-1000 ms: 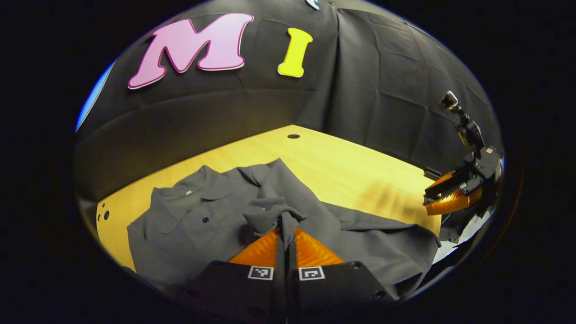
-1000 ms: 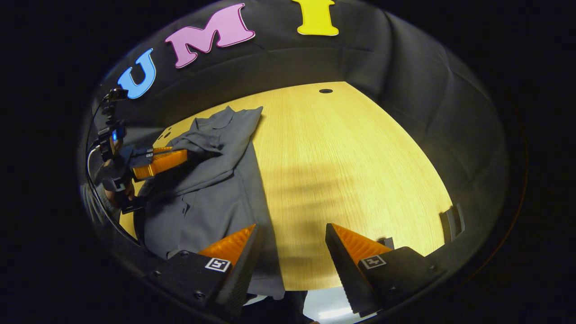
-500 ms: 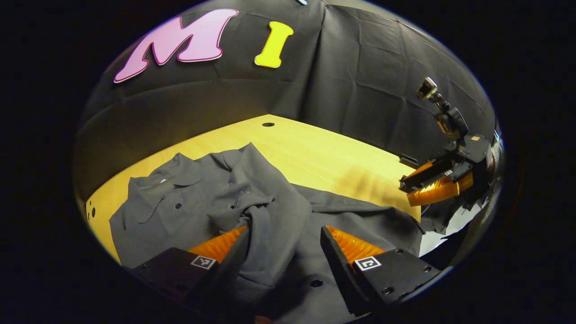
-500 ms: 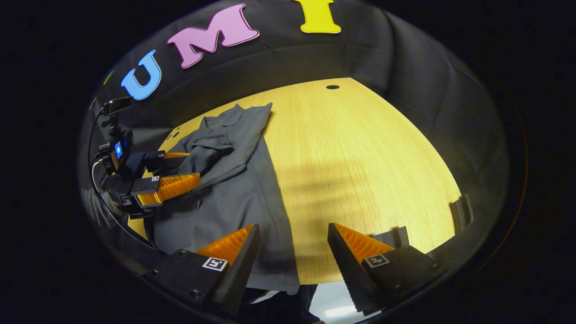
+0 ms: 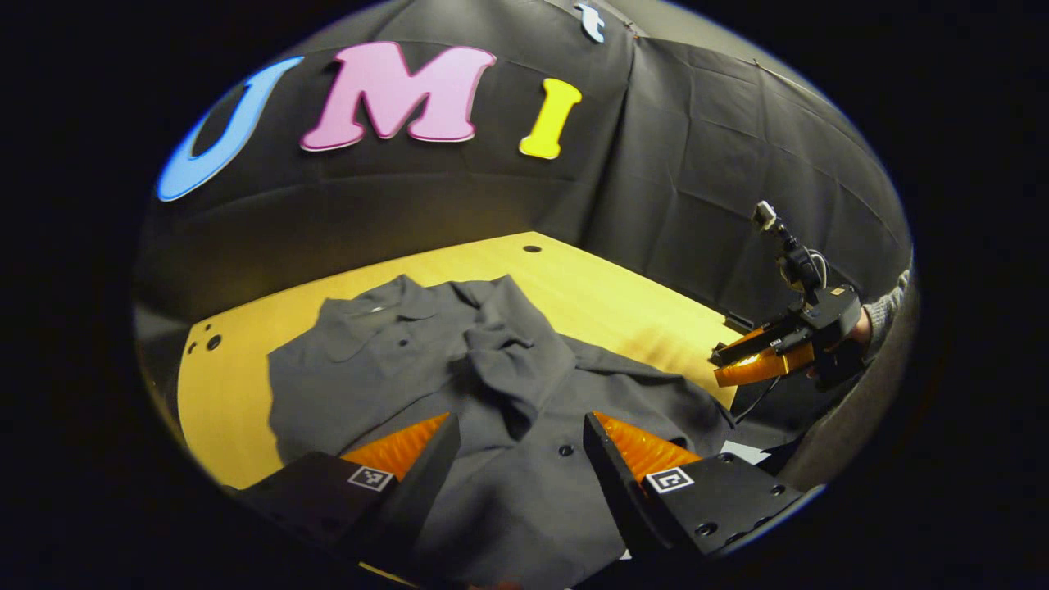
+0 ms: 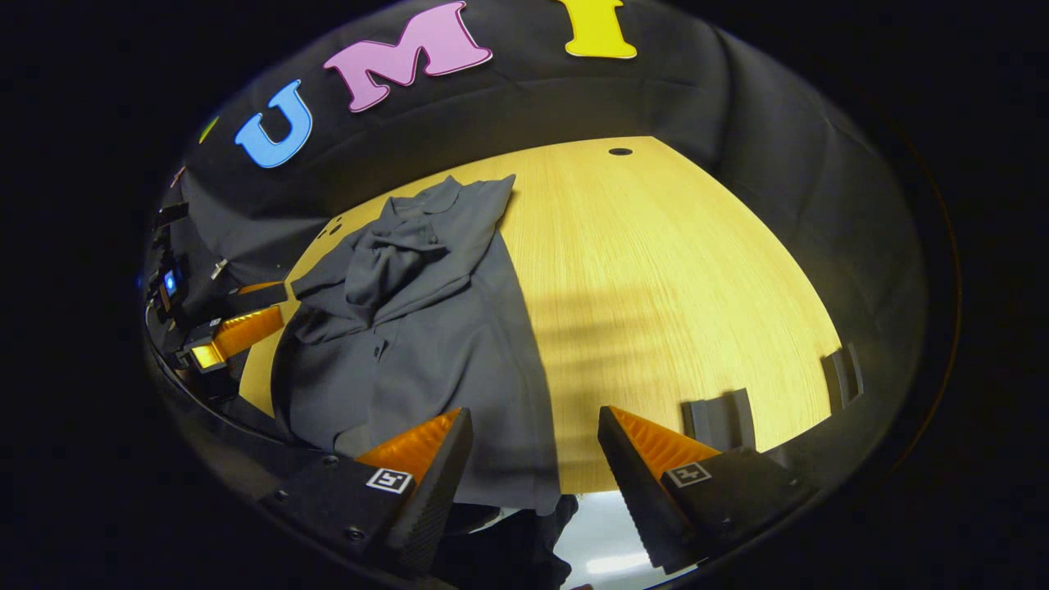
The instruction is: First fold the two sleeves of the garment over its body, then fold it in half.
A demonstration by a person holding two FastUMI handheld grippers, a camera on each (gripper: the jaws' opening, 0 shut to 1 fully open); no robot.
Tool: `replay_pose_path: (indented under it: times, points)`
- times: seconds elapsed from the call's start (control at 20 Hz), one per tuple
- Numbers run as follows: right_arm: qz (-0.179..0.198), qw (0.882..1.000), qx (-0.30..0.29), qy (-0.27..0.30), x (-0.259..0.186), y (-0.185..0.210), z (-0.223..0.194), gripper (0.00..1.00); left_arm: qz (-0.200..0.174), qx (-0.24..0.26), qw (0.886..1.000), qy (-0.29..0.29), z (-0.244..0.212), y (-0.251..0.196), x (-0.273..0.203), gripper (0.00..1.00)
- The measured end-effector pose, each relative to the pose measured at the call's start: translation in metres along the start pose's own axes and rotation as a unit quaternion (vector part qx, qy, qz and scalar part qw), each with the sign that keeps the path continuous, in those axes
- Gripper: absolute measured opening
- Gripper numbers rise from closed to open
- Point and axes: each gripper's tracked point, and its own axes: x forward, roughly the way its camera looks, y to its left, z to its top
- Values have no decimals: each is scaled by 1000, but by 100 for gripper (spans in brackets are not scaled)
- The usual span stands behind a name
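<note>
A dark grey button-up shirt [image 5: 459,385] lies spread on the wooden table [image 5: 623,311], collar toward the far wall. One sleeve [image 5: 516,369] lies bunched across its chest. My left gripper [image 5: 520,422] hovers open just above the shirt's lower body, with nothing between its fingers. In the right gripper view the shirt [image 6: 426,328] takes up the left part of the table [image 6: 672,262], with the folded sleeve [image 6: 385,266] near the collar. My right gripper [image 6: 534,414] stands open over the shirt's hem at the near table edge. The right gripper [image 5: 758,360] also appears off the table's right edge.
A round hole [image 5: 533,248] marks the table's far corner, and small holes [image 5: 205,342] sit at its left end. Two dark clips [image 6: 721,418] [image 6: 844,377] sit on the near edge. Bare wood lies right of the shirt. The left gripper [image 6: 233,328] hangs at the table's left side.
My left gripper opened, let go of the sleeve and drew back from the shirt. The sleeve now rests on the chest. The right gripper stayed open and barely shifted.
</note>
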Motion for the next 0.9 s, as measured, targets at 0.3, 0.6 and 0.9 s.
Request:
replay_pose_path:
  times: [0.3, 0.6, 0.9]
  points:
    - [-9, 999, -15, 29, -1, 8, -30, 95, 102, -70, 991, 42, -80, 37, -85, 96]
    - [-28, 998, -29, 49, 1, 6, -50, 96, 157, -122, 974, 111, -168, 38, -125, 96]
    - [-38, 996, -43, 64, 12, 11, -58, 96, 200, -163, 954, 152, -210, 51, -128, 96]
